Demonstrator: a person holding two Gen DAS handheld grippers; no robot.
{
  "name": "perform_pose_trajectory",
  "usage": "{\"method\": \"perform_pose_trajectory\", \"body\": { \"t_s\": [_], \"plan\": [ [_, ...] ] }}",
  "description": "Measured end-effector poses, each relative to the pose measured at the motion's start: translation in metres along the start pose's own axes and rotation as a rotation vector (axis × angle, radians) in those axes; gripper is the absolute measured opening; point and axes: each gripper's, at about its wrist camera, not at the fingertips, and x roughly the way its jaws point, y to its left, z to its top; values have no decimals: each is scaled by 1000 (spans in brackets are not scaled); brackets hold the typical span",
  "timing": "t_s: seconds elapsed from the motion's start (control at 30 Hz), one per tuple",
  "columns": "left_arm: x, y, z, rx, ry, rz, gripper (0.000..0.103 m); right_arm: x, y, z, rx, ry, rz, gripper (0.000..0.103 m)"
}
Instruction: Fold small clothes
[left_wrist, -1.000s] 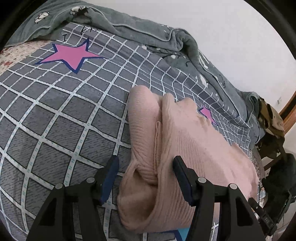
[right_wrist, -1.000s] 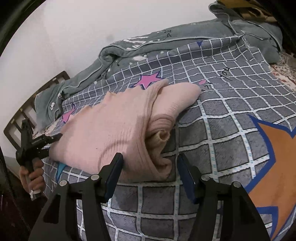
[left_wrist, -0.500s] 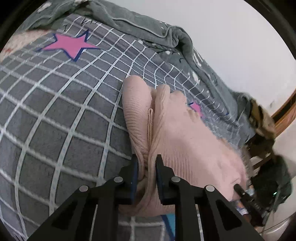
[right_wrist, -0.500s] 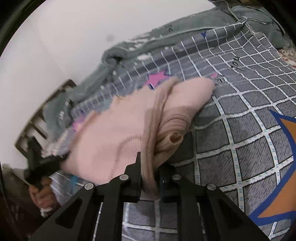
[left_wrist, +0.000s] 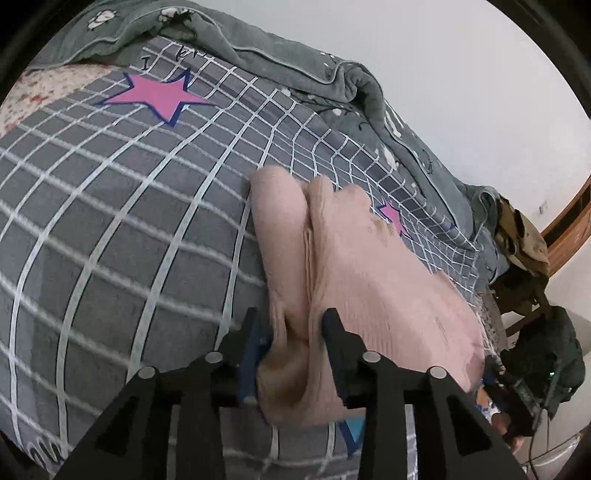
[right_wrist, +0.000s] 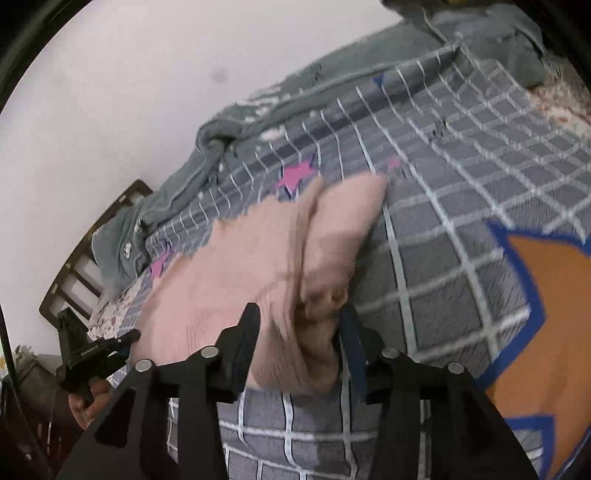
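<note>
Left wrist view: I am opening my left gripper (left_wrist: 291, 328) around the sweater (left_wrist: 369, 280) edge. My right gripper (right_wrist: 299, 325) is opening too, sweater fold between its jaws.

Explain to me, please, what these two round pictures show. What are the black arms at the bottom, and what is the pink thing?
No robot here: a person holds a two-finger gripper in each hand, with a wide-angle camera on each. One picture looks along the left gripper, the other along the right gripper. A pink knitted garment, partly folded, lies on a grey checked bedcover with stars. Each gripper has an end of the garment between its jaws, which are opening, so it is being released.
</note>
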Motion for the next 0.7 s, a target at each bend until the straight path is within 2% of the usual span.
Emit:
{"method": "perform_pose_trajectory", "body": {
  "t_s": [0.03,0.07,0.2,0.3,0.4,0.43,0.5,0.57,0.63,0.7],
  "plan": [
    [3,-1,5,5,-4,3,48,0,1,4,-7,-4,4,57],
    [7,-3,11,16,-15,10,59,2,2,9,-14,-3,4,61],
    [24,-13,38,47,-20,48,60,31,1,34,-33,41,-62,63],
    [41,-24,64,56,-16,48,63,64,-7,55,-27,116,-124,63],
    [57,-32,78,83,-32,72,63,91,-10,72,-15,167,-127,62],
    [60,-31,77,89,-48,74,63,97,-9,76,-20,173,-129,50],
    [62,-27,71,95,-74,74,63,109,-2,84,-62,172,-129,19],
    [64,-23,66,103,-73,74,63,109,12,88,-158,123,-128,17],
    [60,-24,66,124,-90,59,63,96,28,89,-278,7,-98,17],
    [60,-26,67,142,-83,42,64,95,32,94,-303,-10,-74,17]
  ]
}}
